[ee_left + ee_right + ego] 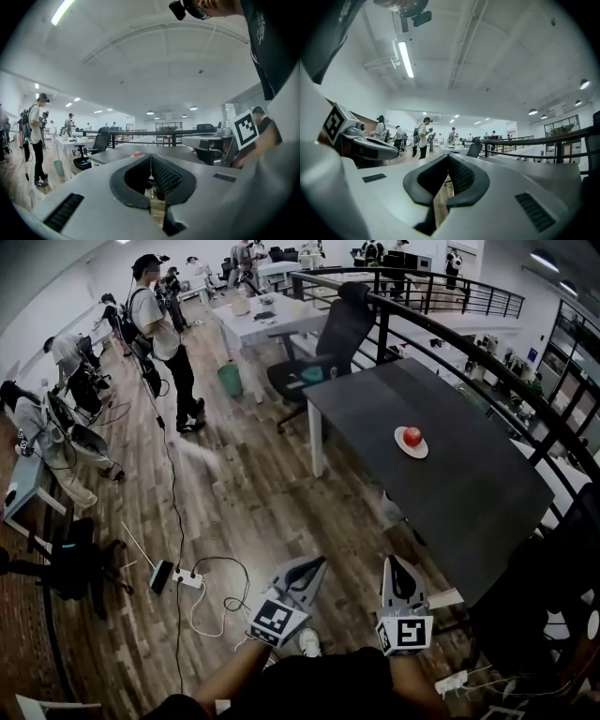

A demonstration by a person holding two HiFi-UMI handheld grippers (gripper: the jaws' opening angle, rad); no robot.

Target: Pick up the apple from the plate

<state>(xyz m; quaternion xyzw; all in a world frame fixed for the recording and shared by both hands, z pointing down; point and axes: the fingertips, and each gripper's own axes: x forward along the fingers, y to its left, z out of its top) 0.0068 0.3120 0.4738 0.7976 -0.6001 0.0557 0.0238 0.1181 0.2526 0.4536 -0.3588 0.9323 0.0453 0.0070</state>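
A dark table (450,474) fills the right side above the wood floor (244,493). Well short of it, the left gripper (313,563) and right gripper (397,562) hover side by side, both clenched on nothing. A small white plate (419,451) sits mid-table, with the red apple (412,436) resting on it.

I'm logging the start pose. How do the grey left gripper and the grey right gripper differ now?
In the head view the grey left gripper slants up-right, while the grey right gripper points almost straight up the picture. The left gripper's view has the red apple ahead; the right gripper's view lacks it. Both are shut, empty and well short of that apple.
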